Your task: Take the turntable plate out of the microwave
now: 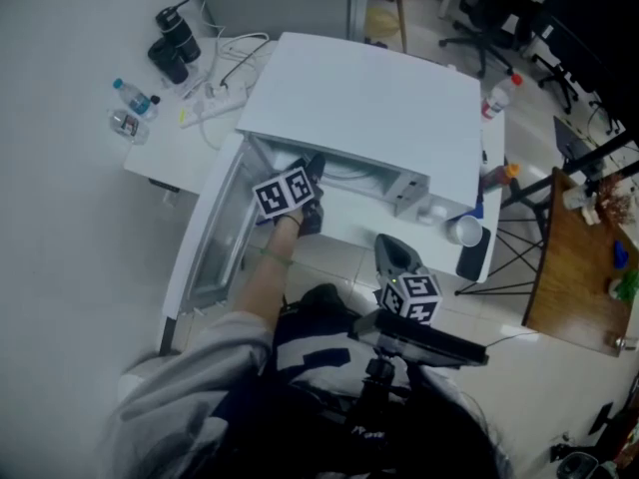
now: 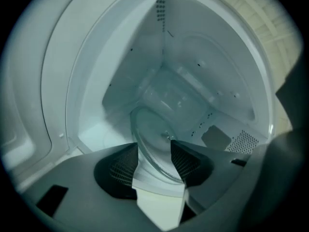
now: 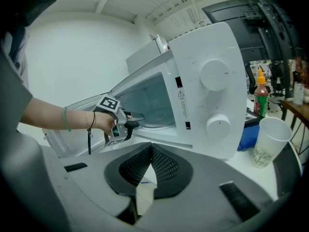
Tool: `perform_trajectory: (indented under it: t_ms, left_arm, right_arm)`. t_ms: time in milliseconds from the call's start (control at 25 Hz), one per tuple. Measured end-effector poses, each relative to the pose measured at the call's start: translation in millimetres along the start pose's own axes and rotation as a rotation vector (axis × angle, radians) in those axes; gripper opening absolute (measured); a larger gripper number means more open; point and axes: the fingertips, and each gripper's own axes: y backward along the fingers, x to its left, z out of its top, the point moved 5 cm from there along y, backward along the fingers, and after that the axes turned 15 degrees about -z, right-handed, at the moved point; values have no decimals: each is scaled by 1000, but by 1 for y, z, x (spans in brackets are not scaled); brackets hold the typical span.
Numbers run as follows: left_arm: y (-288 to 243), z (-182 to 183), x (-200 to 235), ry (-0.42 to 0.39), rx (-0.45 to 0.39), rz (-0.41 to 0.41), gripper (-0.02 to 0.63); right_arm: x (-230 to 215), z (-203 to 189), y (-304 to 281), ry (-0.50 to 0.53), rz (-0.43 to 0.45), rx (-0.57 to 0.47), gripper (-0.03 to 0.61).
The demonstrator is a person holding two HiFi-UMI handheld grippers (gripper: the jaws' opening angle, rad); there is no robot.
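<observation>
- The white microwave [image 1: 369, 98] stood on a white table [image 1: 160, 158], and its door [image 1: 215, 233] hung open to the left side.
- The left gripper [image 2: 154, 151] reached into the open front of the microwave, and its jaws were spread wide apart.
- The turntable plate [image 2: 153, 129], of clear glass, lay inside on the floor of the oven chamber.
- In the left gripper view the near rim of the plate showed in the gap between the two jaws. I could not see the pads pressing on it.
- The person's left hand [image 3: 99, 122] held this gripper just at the mouth of the microwave, and a green bracelet [image 3: 65, 119] was on the forearm.
- The right gripper [image 3: 150, 151] stayed out in front of the microwave, nearer to the person. Its jaws were pressed together with nothing between them.
- Two round dials [image 3: 215, 74] sat one above the other on the right part of the microwave's front.
- A pale cup [image 3: 269, 141] stood on the table to the right of the microwave, and a sauce bottle [image 3: 261, 98] with an orange cap stood farther behind it.
- On the far left of the table there were a black flask [image 1: 178, 33], a small water bottle [image 1: 130, 93] and a white power strip [image 1: 215, 98] with cables.
- A wooden table [image 1: 574, 277] stood apart at the right side of the room.
</observation>
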Motion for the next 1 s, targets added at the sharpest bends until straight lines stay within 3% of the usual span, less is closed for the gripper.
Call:
perform_trajectory:
  t_ms: [120,280,360,560,680,1000]
  left_arm:
    - [0,3,4,108,-62,-7,191]
    - [3,4,12,119,-66,47,56]
    - [5,4,15,167,-88,33,48]
    - [14,-3,17,452,-217,-73,21]
    - [22,-11,11,442,-240,-106,23]
    - [39,-42,-10,419,-164,-179,23]
  right_arm:
    - [-3,-3,-1,-6,-7,4,8]
    - [-4,-3,-3,-10,-12,9,8]
    - [-3,-4,-4,-11,-11,16,8]
    - [-1,-4,-5,-8,-2,20,8]
    - [0,-2,-8,-11,-1,23,8]
    - [18,5,-23,-11,45,39,8]
